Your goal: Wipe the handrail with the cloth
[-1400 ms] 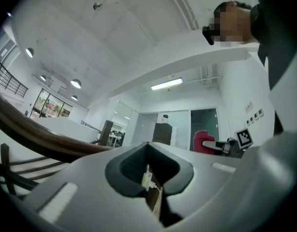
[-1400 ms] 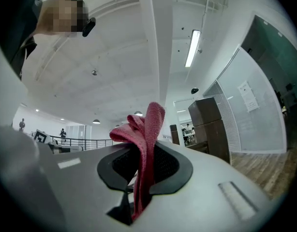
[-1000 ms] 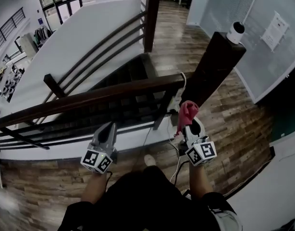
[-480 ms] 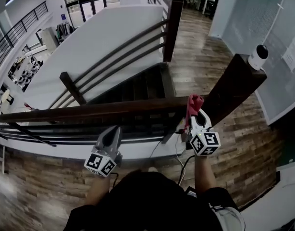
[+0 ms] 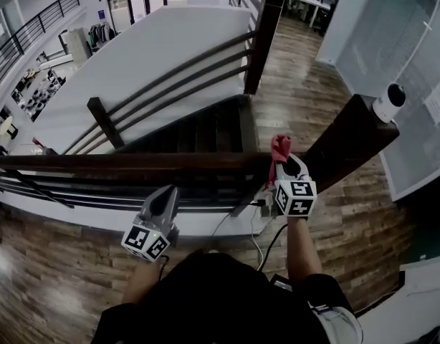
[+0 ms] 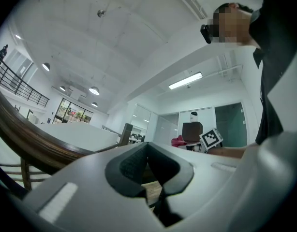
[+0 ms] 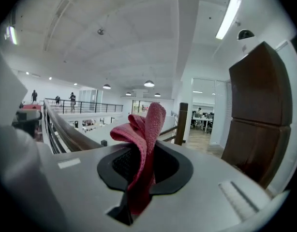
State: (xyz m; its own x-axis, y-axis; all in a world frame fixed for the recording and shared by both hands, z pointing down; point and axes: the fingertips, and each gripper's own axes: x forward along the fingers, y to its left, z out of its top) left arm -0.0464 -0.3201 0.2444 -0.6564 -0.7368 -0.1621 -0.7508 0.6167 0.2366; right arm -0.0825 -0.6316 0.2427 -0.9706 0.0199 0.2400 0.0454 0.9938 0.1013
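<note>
The dark wooden handrail (image 5: 134, 162) runs from the left across the head view to a thick newel post (image 5: 345, 138). My right gripper (image 5: 286, 169) is shut on a red cloth (image 5: 280, 147), which stands up against the rail's right end, just left of the post. In the right gripper view the cloth (image 7: 146, 129) sticks up from between the shut jaws (image 7: 143, 173), with the handrail (image 7: 66, 129) at the left and the post (image 7: 257, 115) at the right. My left gripper (image 5: 161, 203) hangs shut and empty below the rail's near side; its own view shows the rail (image 6: 22, 139).
Beyond the rail a stairwell (image 5: 206, 131) drops away, with lower rails (image 5: 170, 84) and a white wall (image 5: 134, 56). A white camera (image 5: 389, 102) sits on the post. Cables (image 5: 259, 228) lie on the wood floor. A glass wall (image 5: 406, 41) stands at the right.
My right gripper has carried the cloth forward and up, from below the rail to the rail's top beside the post. The left gripper has barely moved.
</note>
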